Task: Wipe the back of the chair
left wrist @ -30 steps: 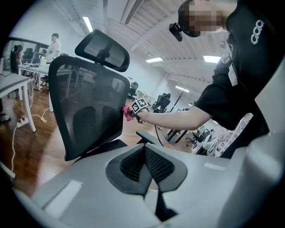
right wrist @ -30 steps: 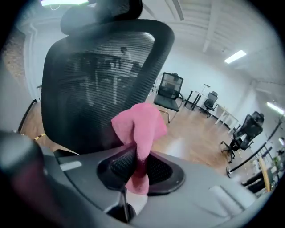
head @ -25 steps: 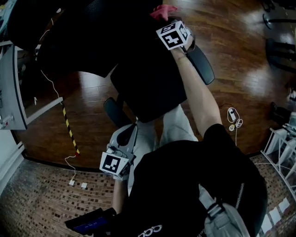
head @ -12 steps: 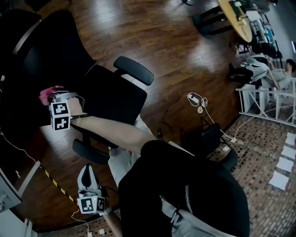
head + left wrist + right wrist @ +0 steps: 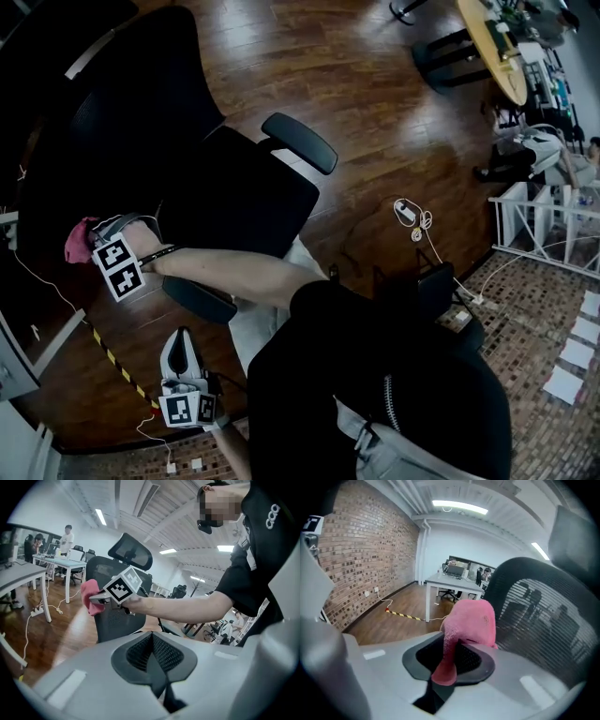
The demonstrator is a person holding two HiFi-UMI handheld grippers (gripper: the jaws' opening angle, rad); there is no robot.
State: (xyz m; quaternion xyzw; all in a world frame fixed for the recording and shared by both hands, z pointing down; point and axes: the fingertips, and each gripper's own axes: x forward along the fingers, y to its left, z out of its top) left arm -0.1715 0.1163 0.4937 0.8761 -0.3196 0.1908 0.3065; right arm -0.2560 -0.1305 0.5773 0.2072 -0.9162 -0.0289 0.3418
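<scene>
The black office chair shows its tall mesh back (image 5: 122, 122) at the upper left and its seat (image 5: 234, 202) in the middle of the head view. My right gripper (image 5: 94, 246) is shut on a pink cloth (image 5: 77, 239), which is at the edge of the chair back. In the right gripper view the cloth (image 5: 471, 620) hangs folded out of the right gripper (image 5: 452, 656), next to the mesh back (image 5: 543, 611). My left gripper (image 5: 183, 361) hangs low by the person's leg, away from the chair. In its own view the left gripper (image 5: 152, 651) is shut on nothing and faces the chair back (image 5: 117, 616).
Two padded armrests (image 5: 300, 142) (image 5: 199, 300) flank the seat. A white desk (image 5: 14, 356) and yellow-black floor tape (image 5: 117, 366) lie at the left. Cables and a plug (image 5: 412, 214) lie on the wood floor, with a white rack (image 5: 544, 225) at the right. People stand at a far desk (image 5: 67, 538).
The head camera swung round about a second ago. Since half a second ago my right gripper and the pink cloth have slid down and left along the chair back. The left gripper has stayed low.
</scene>
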